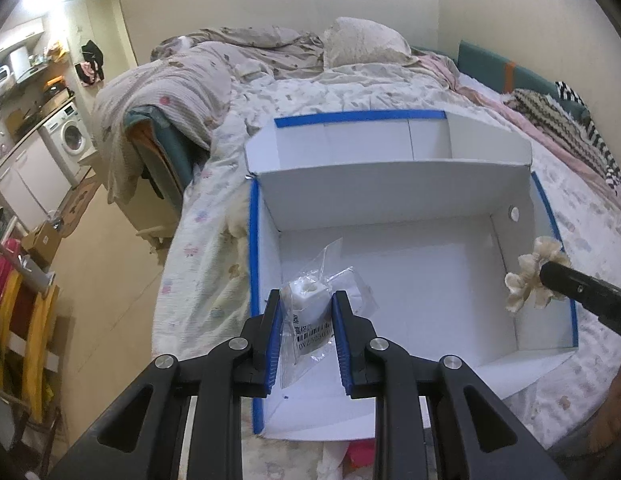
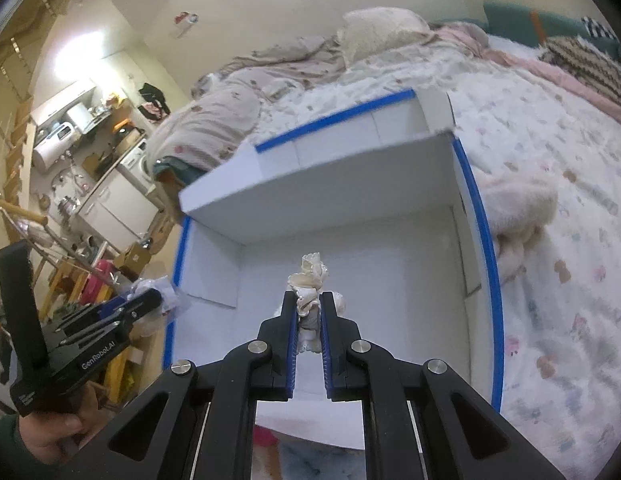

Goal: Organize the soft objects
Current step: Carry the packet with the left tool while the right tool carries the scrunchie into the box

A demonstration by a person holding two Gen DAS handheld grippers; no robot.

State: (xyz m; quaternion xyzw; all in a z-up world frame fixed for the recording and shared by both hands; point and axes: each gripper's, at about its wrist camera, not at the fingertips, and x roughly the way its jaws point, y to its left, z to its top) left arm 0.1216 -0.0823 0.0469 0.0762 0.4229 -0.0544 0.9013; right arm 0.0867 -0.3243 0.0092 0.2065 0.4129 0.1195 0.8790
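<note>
A small studio home: unmade bed (image 1: 350,92) with pillow (image 1: 362,40) and rumpled quilt (image 1: 170,92) at 12 o'clock, kitchen corner with washing machine (image 1: 72,136) and white cabinets (image 1: 30,184) at 9 o'clock.

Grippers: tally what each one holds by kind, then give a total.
Cream scrunchie, held by the right gripper: 1
Clear plastic packet with a white block, held by the left gripper: 1
Total held: 2
</note>
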